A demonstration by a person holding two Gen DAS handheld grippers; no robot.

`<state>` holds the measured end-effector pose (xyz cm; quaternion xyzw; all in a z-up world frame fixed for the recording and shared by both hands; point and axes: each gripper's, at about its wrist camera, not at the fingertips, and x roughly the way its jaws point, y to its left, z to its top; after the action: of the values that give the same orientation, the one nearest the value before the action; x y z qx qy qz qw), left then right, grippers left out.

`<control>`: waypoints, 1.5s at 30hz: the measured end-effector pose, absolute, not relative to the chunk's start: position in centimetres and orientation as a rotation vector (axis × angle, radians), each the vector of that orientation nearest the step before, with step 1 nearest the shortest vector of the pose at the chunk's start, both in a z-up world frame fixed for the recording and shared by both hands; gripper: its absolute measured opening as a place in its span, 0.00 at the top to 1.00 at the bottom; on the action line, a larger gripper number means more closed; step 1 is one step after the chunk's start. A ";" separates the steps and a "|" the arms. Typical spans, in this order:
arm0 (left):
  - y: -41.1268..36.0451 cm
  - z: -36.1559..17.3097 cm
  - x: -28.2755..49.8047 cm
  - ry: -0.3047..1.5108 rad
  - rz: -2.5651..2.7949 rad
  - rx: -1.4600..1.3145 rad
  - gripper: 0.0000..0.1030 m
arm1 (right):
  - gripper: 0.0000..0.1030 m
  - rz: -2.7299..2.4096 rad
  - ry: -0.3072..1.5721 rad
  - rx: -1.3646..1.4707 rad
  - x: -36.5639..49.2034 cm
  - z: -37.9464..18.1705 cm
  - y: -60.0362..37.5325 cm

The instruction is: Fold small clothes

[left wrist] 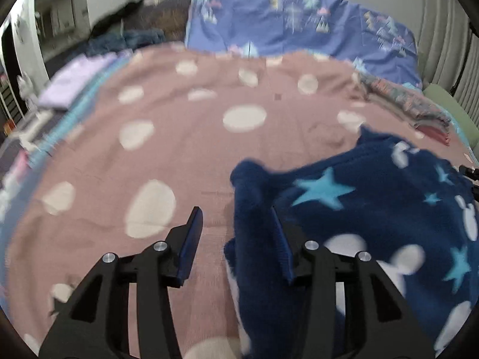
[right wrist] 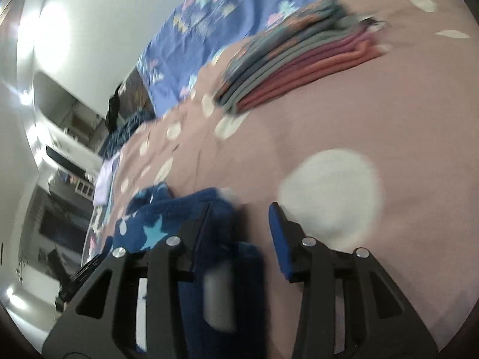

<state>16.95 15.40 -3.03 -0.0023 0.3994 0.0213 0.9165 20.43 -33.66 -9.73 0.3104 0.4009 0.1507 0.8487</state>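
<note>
Gaping apart, each tool (left wrist: 236, 230) (right wrist: 239, 224) straddles fleece (left wrist: 359, 209); only left view shows stars fully.

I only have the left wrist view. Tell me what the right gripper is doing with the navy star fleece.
Observer: The right gripper has its jaws apart; the navy star fleece runs between them, unpinched.
Operator: Say which side the fabric lies on.
Observer: Against the finger on the picture's left; the blue pad on the right is bare.
Operator: Report what lies ahead of it.
Observer: A folded stack, its grey, pink and orange-red fold edges facing that camera.
</note>
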 end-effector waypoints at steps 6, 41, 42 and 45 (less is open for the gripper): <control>4.6 2.2 10.9 0.709 -0.240 0.090 0.42 | 0.63 0.433 0.874 0.636 17.8 -10.9 -35.7; -24.2 -4.9 0.8 0.764 -0.647 0.604 0.81 | 0.43 0.651 0.944 0.563 18.8 -11.5 -31.8; -24.2 -5.0 0.8 0.764 -0.653 0.603 0.81 | 0.52 0.630 0.928 0.540 18.9 -11.4 -31.4; -23.9 -4.9 0.5 0.759 -0.667 0.586 0.82 | 0.79 0.599 0.891 0.608 19.4 -11.3 -31.3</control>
<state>0.51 -23.89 -4.87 0.2767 0.3583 -0.3148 0.8343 19.39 -31.27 -11.31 0.2851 0.4178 0.2807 0.8157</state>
